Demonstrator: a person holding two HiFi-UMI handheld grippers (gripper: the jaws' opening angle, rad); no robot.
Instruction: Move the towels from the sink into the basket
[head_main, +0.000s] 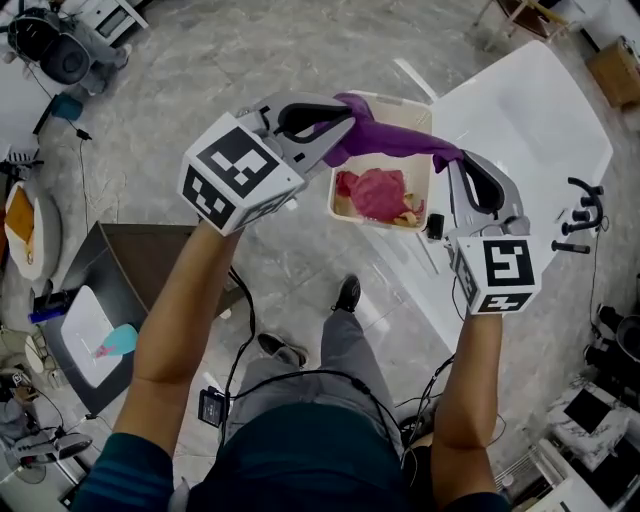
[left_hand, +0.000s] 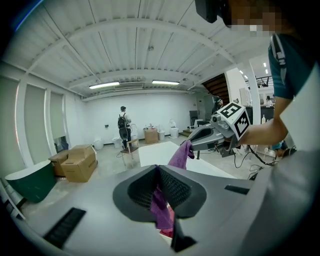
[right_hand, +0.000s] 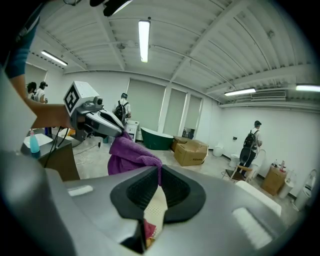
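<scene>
Both the left claw (head_main: 340, 127) and the right claw (head_main: 455, 162) clench the purple towel (head_main: 390, 140) above the basket (head_main: 338, 205); next, I judge, lowering and releasing it inside.

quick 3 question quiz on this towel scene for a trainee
1. True or false: the purple towel is gripped by both the left tongs and the right tongs.
2. What colour is the second towel lying in the basket?
3. The purple towel is: A) stretched in the air over the basket, B) lying on the floor, C) folded on the white table.

Key: 1 true; 2 red; 3 A.
</scene>
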